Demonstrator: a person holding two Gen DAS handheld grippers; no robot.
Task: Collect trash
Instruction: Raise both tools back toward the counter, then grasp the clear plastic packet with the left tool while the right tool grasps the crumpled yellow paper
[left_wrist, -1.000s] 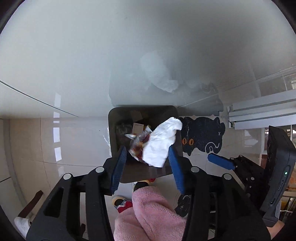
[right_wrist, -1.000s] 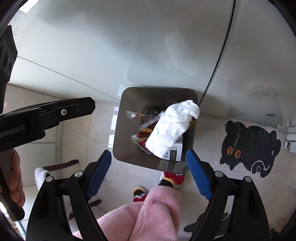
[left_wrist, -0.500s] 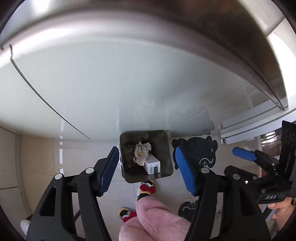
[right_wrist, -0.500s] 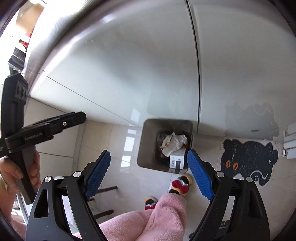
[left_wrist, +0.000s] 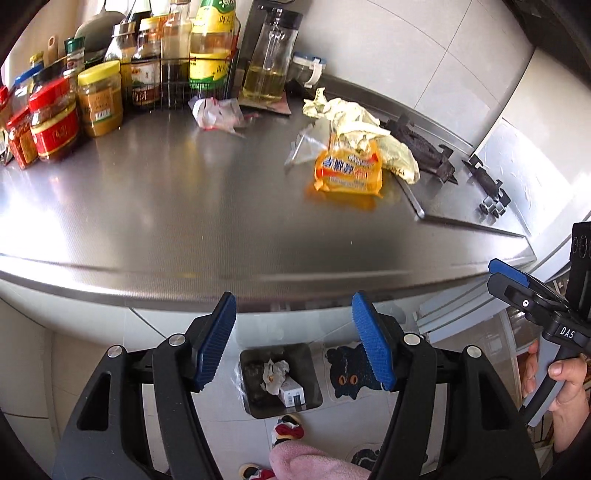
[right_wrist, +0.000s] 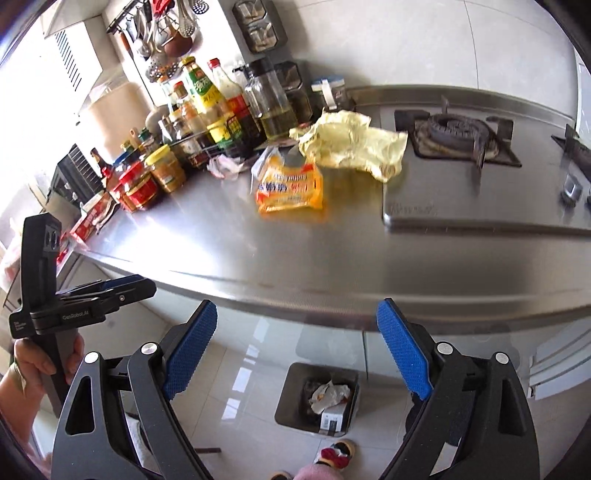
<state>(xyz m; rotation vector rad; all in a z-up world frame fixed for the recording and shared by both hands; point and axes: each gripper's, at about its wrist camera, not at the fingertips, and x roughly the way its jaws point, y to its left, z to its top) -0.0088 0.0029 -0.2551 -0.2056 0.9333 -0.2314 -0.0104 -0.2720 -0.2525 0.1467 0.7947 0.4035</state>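
My left gripper (left_wrist: 293, 339) is open and empty, held in front of the steel counter edge. My right gripper (right_wrist: 299, 349) is open and empty too. On the counter lie an orange snack packet (left_wrist: 348, 170) (right_wrist: 290, 186), a crumpled yellow wrapper (left_wrist: 364, 130) (right_wrist: 351, 144), a clear plastic scrap (left_wrist: 306, 146) and a crumpled white-pink wrapper (left_wrist: 218, 112) (right_wrist: 226, 166). The grey trash bin (left_wrist: 314, 384) (right_wrist: 295, 395) stands on the floor below, holding a white tissue (left_wrist: 275, 373) (right_wrist: 330, 393) and a small box (left_wrist: 293, 395).
Sauce jars and oil bottles (left_wrist: 147, 62) (right_wrist: 207, 110) crowd the counter's back left. A gas stove (right_wrist: 458, 133) (left_wrist: 424, 147) sits at the right. A black cat mat (left_wrist: 351, 369) lies by the bin. My pink-sleeved leg and slippers show at the bottom.
The white tissue and snack wrapper dropped from the left gripper into the bin. Both grippers rose from over the bin to counter height, and the left jaws opened wider.
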